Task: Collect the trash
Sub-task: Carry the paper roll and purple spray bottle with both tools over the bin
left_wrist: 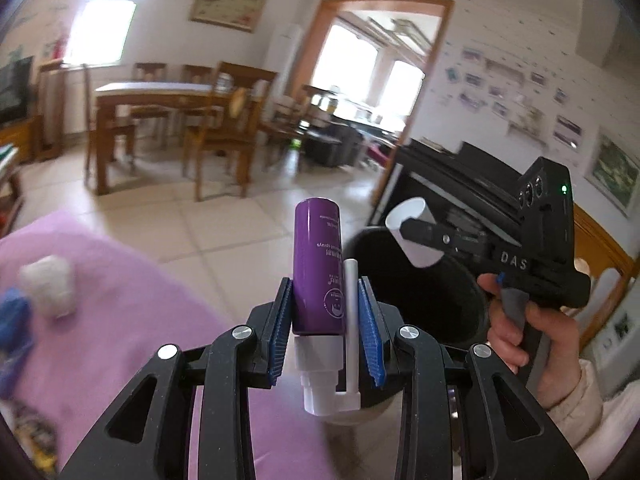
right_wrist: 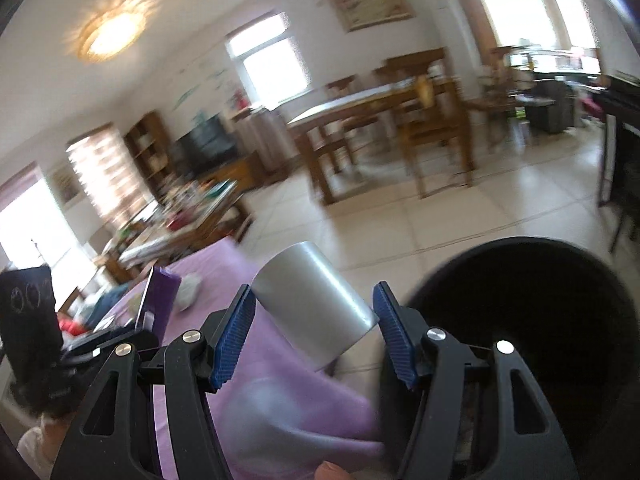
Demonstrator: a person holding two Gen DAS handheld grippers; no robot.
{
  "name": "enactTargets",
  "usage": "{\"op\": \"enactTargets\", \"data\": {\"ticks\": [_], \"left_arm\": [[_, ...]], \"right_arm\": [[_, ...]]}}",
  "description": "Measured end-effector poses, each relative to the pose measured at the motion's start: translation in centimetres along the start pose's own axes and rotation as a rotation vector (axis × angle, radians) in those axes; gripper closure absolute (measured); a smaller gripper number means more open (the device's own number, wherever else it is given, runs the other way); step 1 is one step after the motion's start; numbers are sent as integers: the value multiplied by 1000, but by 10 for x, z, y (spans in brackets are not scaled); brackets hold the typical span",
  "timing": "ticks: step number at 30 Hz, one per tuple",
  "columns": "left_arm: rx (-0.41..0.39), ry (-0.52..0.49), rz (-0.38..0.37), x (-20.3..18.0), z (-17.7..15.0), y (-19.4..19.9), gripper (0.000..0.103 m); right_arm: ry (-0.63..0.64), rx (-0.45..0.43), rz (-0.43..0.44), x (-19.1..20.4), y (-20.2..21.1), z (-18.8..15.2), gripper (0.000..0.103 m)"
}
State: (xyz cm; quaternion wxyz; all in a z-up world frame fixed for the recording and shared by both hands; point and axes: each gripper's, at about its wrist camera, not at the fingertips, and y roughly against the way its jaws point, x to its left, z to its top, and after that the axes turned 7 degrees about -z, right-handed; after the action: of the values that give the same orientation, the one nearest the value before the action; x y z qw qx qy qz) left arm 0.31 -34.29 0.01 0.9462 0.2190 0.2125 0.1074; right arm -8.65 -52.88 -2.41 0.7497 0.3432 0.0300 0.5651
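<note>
The purple spray bottle sits upside down in the left claw, blue pads clamped on its body and on the white nozzle straw beside it, cap toward the camera. The white paper cup is held in the right claw, tilted, its sides pressed between the pads; in the left wrist view the same cup hangs just over the rim of the black trash bin. The bin's dark mouth fills the right of the right wrist view, close beside the cup.

Both pieces of trash look to be in mid carry from the purple-covered worktop to the bin. Next, each claw needs to come fully over the opening before letting go, the cup first since it is nearer.

A crumpled white tissue and something blue, too blurred to name, remain on the worktop, probably for later trips
</note>
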Motion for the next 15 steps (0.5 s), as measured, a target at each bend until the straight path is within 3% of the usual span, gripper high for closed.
{"op": "enactTargets", "data": {"ticks": [7,15], "left_arm": [[56,-85,-109,-50,7,-99,71],[151,-115,-144,-86,-6,-200,71]], "right_arm": [[-109,-77,-102,-67,17,2,42],[-193,-96,-149,-111,20,-12,42]]}}
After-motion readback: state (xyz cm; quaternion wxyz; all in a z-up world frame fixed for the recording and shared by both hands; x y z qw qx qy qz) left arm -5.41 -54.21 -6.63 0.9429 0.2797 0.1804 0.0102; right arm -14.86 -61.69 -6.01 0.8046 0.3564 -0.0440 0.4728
